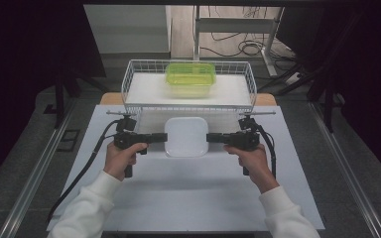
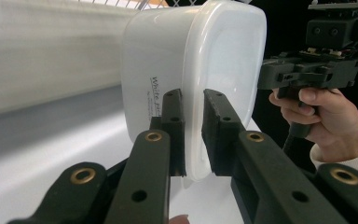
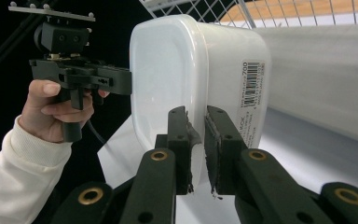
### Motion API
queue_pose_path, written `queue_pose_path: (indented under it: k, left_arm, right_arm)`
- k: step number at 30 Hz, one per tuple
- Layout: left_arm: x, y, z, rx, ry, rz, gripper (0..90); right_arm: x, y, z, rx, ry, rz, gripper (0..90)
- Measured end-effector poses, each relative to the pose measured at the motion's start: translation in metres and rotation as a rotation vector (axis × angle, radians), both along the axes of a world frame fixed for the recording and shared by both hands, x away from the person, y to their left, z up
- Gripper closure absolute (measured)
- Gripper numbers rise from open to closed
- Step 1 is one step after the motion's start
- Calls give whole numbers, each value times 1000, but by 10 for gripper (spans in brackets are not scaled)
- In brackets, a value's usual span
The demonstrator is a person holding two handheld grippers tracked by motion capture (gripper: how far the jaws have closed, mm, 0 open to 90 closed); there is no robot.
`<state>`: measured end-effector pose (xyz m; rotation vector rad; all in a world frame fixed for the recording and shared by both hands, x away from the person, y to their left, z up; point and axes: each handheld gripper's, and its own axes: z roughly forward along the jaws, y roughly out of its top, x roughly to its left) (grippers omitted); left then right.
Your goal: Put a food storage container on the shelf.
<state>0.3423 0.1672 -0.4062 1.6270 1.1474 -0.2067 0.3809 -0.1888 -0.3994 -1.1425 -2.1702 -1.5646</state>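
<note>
Bright bench, dark surroundings, soft focus up close

From the high view, even overhead light whitens the bench [image 1: 188, 188] while the room's sides fall almost black; shadows under the forearms are faint. In both gripper views the white container [image 2: 223, 60] shows a soft sheen with mild glare, the nearest parts of the black tongs look blurred, and the background wall smears into streaks.
</note>
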Motion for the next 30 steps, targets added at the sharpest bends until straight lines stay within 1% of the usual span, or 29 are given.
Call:
queue_pose_path:
  k: [5,8,14,20,21,30]
  left_arm:
    - [2,1,14,3,-19,1,797]
    - [3,1,22,5,-30,2,798]
    - [8,2,36,8,-49,-6,798]
    - [11,3,50,8,-71,2,798]
    - [11,3,51,10,-77,-1,798]
    - [15,3,71,14,-112,1,798]
  right_arm:
    - [1,0,11,15,-18,-3,799]
    - [2,0,16,26,-15,-4,800]
    - [5,1,29,38,-32,-6,800]
    - [9,2,42,42,-60,-10,800]
    - [9,2,45,41,-57,-9,801]
    - [12,1,63,50,-89,-11,801]
